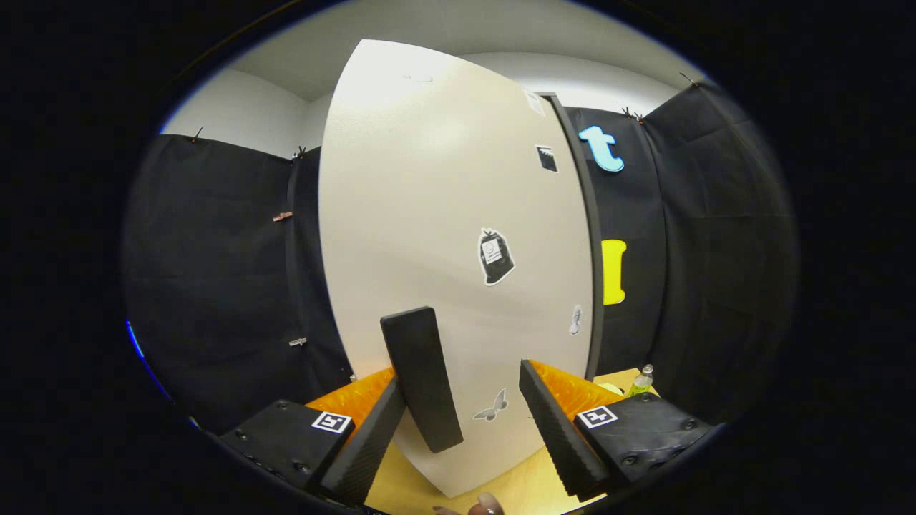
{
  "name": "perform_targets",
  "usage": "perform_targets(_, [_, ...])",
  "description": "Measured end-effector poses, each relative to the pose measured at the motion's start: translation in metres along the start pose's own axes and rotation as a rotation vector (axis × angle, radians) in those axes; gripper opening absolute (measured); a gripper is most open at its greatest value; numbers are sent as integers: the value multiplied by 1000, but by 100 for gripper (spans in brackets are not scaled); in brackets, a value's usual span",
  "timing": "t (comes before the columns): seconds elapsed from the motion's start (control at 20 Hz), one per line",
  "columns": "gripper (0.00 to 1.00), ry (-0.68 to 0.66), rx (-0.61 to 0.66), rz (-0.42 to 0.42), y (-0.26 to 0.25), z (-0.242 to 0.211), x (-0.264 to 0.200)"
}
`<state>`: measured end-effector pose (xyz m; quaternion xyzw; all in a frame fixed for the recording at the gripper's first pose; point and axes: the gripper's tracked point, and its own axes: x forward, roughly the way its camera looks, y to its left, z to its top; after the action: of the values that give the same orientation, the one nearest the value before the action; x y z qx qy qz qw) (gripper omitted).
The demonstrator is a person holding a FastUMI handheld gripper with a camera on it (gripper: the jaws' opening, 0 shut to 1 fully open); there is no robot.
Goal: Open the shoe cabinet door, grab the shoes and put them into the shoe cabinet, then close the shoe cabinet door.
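The white shoe cabinet door (429, 214) stands right in front of me, carrying several small stickers. A dark strip (583, 236) runs down its right edge. A long black handle (422, 379) is fixed upright and slightly tilted on the lower part of the door. My gripper (460, 379) is open, with its fingers on either side of the handle. The handle lies close against the left finger (372, 436), and a wide gap separates it from the right finger (558, 429). I cannot tell whether the door is ajar.
A yellow surface (522, 479) runs under the door's lower edge. A small clear bottle (642, 379) stands on it to the right, beyond the right finger. A person's fingertips (486, 505) show just below the fingers. Black cloth walls stand on both sides.
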<state>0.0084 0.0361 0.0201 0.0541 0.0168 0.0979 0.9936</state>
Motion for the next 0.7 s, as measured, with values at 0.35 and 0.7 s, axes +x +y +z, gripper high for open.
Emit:
perform_targets(0.35, [100,-18,-18,23,44,0,25])
perform_targets(0.7, [100,-23,-35,4,58,1,38])
